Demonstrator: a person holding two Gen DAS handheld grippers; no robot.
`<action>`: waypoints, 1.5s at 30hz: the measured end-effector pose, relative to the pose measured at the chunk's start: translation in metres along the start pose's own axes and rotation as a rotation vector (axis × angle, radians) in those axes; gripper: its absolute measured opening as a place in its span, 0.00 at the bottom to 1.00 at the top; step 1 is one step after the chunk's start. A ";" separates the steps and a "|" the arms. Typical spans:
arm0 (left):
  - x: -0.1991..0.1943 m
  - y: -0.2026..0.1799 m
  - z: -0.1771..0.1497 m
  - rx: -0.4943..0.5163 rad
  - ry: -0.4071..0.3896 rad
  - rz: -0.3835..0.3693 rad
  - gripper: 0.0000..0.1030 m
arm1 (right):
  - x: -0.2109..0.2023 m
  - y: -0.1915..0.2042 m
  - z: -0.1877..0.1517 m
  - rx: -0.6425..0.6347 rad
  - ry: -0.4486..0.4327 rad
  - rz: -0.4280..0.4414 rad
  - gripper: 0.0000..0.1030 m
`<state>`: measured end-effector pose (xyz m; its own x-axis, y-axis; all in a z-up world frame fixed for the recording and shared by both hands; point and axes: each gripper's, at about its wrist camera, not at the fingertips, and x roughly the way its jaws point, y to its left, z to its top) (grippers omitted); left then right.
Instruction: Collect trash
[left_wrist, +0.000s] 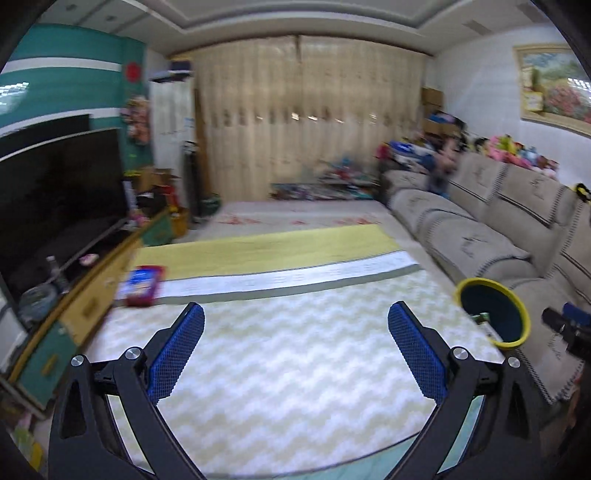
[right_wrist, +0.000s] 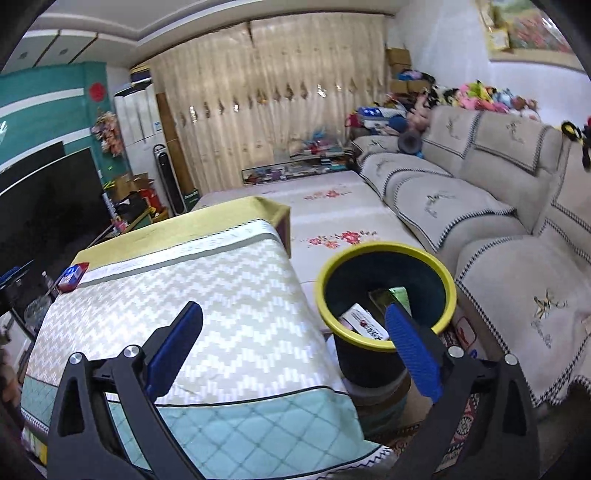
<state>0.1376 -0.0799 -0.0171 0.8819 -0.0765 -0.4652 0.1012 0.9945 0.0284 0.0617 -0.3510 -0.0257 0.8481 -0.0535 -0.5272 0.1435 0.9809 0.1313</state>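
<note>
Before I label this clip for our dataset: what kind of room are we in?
Most likely a home living room: a long beige sofa along one wall, a large dark TV opposite, and a cloth-covered low table between them, with floor-length curtains behind.

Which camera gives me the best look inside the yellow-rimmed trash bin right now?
The right wrist view: the trash bin sits near centre, its mouth open to the camera, with a white packet and a green wrapper inside. The left wrist view shows the bin only at its right edge, tilted and smaller.
</note>
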 end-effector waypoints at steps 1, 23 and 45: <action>-0.008 0.007 -0.003 -0.004 -0.005 0.014 0.95 | -0.003 0.003 0.000 -0.008 -0.005 0.000 0.92; -0.095 0.043 -0.048 -0.153 -0.020 0.014 0.95 | -0.049 0.010 -0.015 -0.039 -0.043 -0.013 0.93; -0.084 0.036 -0.049 -0.136 0.000 0.014 0.95 | -0.049 0.013 -0.014 -0.045 -0.042 -0.008 0.93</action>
<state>0.0448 -0.0345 -0.0201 0.8828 -0.0621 -0.4656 0.0250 0.9960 -0.0853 0.0150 -0.3334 -0.0099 0.8676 -0.0681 -0.4926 0.1281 0.9878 0.0890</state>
